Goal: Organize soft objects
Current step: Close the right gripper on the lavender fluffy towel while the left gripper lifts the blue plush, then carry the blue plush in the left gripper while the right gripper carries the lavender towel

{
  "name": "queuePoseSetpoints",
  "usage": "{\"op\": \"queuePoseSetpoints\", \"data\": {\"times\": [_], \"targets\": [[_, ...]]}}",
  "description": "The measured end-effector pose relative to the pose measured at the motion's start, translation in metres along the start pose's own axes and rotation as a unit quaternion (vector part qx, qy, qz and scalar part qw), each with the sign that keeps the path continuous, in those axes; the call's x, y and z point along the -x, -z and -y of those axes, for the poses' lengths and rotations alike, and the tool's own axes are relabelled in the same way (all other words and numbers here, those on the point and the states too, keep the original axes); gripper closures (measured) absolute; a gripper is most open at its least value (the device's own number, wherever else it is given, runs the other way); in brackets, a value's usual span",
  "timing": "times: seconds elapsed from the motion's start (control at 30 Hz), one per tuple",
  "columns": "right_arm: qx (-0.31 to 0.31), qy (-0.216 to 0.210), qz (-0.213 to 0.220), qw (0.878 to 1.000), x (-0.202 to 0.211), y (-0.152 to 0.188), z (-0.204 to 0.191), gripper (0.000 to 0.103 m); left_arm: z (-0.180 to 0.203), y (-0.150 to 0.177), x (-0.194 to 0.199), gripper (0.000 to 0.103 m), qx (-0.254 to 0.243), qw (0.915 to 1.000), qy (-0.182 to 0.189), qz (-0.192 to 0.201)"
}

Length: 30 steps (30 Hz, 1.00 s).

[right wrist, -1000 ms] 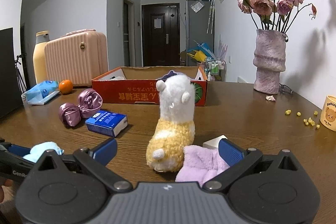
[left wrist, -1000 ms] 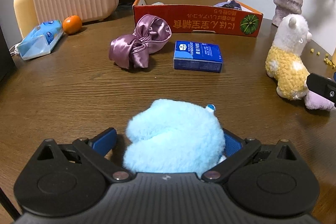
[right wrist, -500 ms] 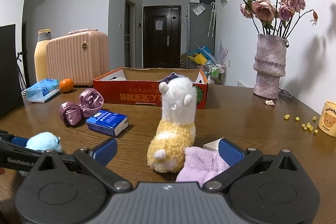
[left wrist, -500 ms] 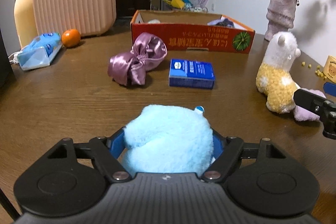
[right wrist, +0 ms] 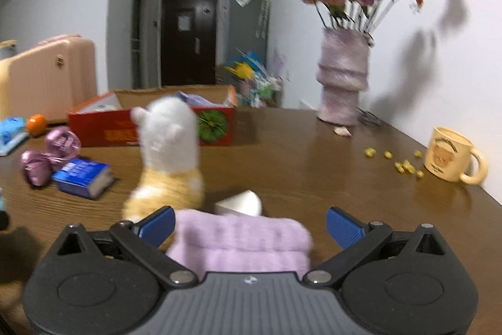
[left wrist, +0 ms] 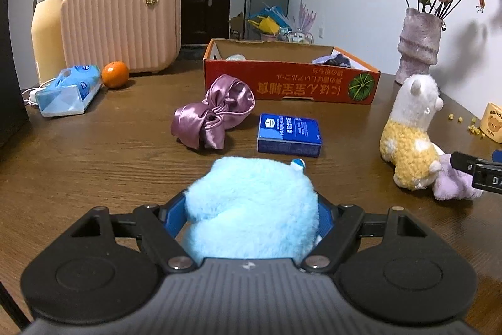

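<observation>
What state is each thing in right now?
Left hand-held gripper: shut on blue plush.
Blue plush: squeezed between pads.
Right hand-held gripper: open around lilac cloth.
Lilac cloth: folded, lying on table, not gripped.
Alpaca: upright beside the cloth.
Box: open-topped, items inside.
Satin bag: lying, cinched.
Mug: upright.
Vase: upright, holding flowers.

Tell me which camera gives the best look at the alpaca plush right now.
The left wrist view: the alpaca plush stands sharp and whole at the right. The right wrist view shows it closer but motion-blurred, its base hidden behind the right tool.
</observation>
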State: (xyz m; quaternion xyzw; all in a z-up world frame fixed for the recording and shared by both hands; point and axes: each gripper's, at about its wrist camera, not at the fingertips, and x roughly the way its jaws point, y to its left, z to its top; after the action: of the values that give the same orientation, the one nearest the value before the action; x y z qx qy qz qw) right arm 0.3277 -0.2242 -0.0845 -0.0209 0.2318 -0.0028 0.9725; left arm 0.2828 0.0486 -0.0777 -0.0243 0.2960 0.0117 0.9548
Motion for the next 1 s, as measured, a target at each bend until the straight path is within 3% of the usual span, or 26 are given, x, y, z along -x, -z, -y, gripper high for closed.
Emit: {"op": "queuePoseSetpoints", "data": {"times": [0.4,0.8,1.0], "targets": [[-0.008,-0.041,-0.09,0.995,-0.033,0.008,0.002,0.0,-0.001,-0.001,0.007,0.024,0.003,0.9998,0.002,0.018],[-0.024,-0.063,-0.104,0.992,-0.039,0.01,0.004,0.0,-0.004,-0.001,0.011,0.024,0.011,0.9996,0.006,0.025],[-0.018,-0.07,-0.099,0.992,-0.038,0.009,0.003,0.009,-0.006,-0.001,0.013,0.024,0.016,0.9995,0.006,0.028]]}}
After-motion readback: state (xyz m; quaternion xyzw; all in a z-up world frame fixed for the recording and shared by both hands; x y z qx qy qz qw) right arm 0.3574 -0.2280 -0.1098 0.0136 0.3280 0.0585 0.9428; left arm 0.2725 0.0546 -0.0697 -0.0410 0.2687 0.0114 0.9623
